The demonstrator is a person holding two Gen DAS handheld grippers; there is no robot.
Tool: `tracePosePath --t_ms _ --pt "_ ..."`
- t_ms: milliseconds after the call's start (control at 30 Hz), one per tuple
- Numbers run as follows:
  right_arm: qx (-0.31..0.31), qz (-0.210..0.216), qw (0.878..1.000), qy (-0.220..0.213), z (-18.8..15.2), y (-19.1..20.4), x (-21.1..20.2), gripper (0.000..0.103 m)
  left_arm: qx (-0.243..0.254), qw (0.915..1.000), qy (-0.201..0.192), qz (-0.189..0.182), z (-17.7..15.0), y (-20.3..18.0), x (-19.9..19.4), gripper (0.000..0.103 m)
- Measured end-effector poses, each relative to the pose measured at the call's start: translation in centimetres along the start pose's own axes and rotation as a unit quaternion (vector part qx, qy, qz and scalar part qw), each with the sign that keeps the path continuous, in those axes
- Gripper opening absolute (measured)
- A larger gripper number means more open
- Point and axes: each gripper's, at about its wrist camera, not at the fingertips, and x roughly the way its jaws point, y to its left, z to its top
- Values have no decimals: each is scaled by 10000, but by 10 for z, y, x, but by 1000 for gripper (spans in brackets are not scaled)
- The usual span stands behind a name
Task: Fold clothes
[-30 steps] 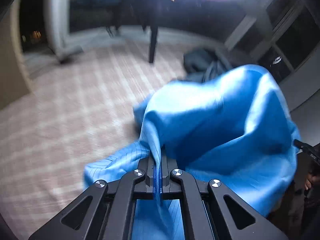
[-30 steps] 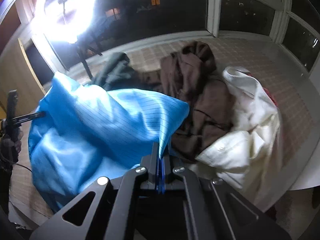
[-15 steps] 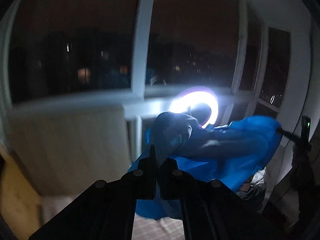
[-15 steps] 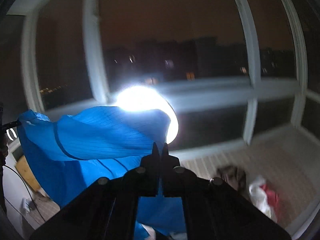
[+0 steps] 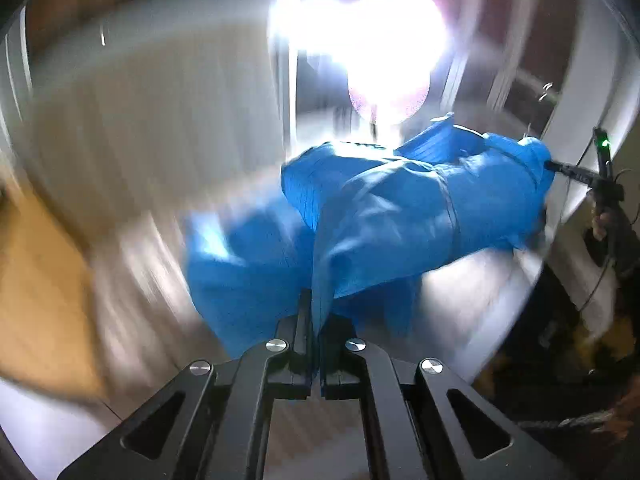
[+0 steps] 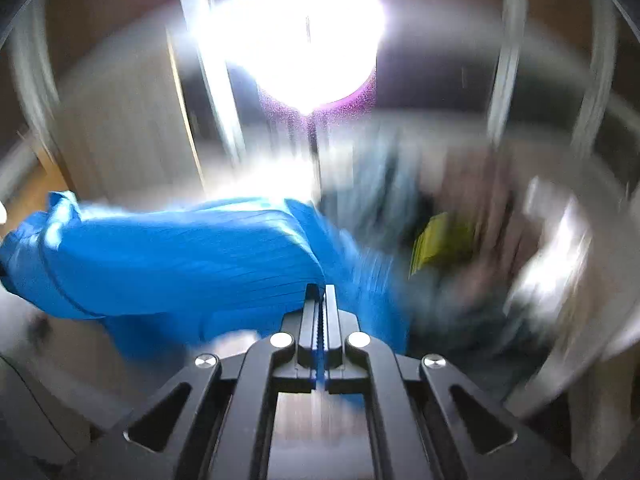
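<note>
Gripping a thin pinch of the blue garment (image 5: 384, 208) in each tool, you have it stretched in the air between them: the left gripper (image 5: 319, 312) is clamped on a fold of cloth that runs up out of its jaws, and the right gripper (image 6: 320, 300) is likewise closed on an edge, with blue showing in the slit between its fingers. The cloth looks light and limp, a smooth, faintly shiny weave with fine pinstripes and a darker seam band, so it will likely billow and sag rather than keep any shape you give it. Expect it to slide if your pinch is shallow; take hold at seams or hems, where the layers are thicker, and keep the two holds well apart so the span stays taut. Both views are smeared by motion, so wrinkles and edges are hard to read. A bright ring light (image 6: 308, 28) glares behind, and a blurred heap of other clothes (image 6: 472, 240), brownish, grey and yellow, lies beyond the right tool.
</note>
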Motion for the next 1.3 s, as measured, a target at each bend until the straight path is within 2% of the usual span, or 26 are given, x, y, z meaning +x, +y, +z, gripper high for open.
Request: tracePosePath --t_ms 67,100,133,200,267,300,367,433,500,533,567,600,700,767,900,1000,1067,1100,1133,1200,1267,1300 --pt "9 -43 9964 848 -39 4 68 1 -497 9955 802 -54 -41 26 71 1" --pt "-41 -89 9929 1186 -55 5 93 1 -736 9904 1170 -51 -59 36 96 1" --pt "-109 -135 9891 1461 -68 7 107 1 -845 9873 1340 -80 -72 39 106 2" --pt "-410 -194 9824 1814 -81 11 110 2 -830 9875 1336 -50 -84 38 97 8" --pt "-837 -319 9754 2015 -87 14 91 7 -797 9882 1305 -9 -96 36 86 9" --pt "-952 -300 9754 1965 -85 17 78 8 -761 9891 1263 24 -97 34 78 9" --pt "-1160 -246 9758 1837 -79 22 53 16 -669 9908 1173 83 -95 28 63 14" --pt "-1363 -293 9774 1590 -69 37 29 34 -647 9919 1085 86 -87 25 56 19" --pt "-1450 321 9799 1335 -59 61 17 43 -503 9940 967 -99 -72 8 64 21" --pt "-1584 784 9762 1256 -58 80 16 50 -368 9953 876 -196 -64 -6 69 23" --pt "-1900 1126 9677 1219 -61 103 21 51 -233 9952 924 -242 -66 -14 75 26" --pt "-2176 1191 9613 1203 -65 112 26 51 -100 9945 1004 -276 -69 -21 80 26" --pt "-3447 832 9274 1194 -91 139 50 51 168 9920 1203 -345 -80 -29 92 26" --pt "-3794 732 9114 1413 -101 144 66 51 202 9910 1293 -298 -89 -25 95 26" --pt "-4107 742 8995 1293 -106 144 70 51 321 9905 1335 -101 -104 -16 97 26" --pt "-4329 580 8925 1129 -106 146 71 51 271 9906 1333 -125 -109 -10 94 26" --pt "-4347 661 8918 1062 -99 142 71 52 311 9902 1354 -110 -111 -9 93 27" --pt "-4354 717 8913 1038 -95 141 71 56 419 9901 1341 -76 -111 -10 95 28" --pt "-4360 774 8908 1014 -92 140 72 64 546 9897 1320 -36 -110 -11 97 31" --pt "-4574 773 8795 1060 -98 147 84 66 768 9882 1325 46 -108 -13 108 32" --pt "-4787 634 8680 1162 -105 151 99 66 942 9856 1395 133 -104 -12 125 26" --pt "-4887 484 8622 1244 -109 152 109 65 887 9850 1477 102 -102 -9 135 17"
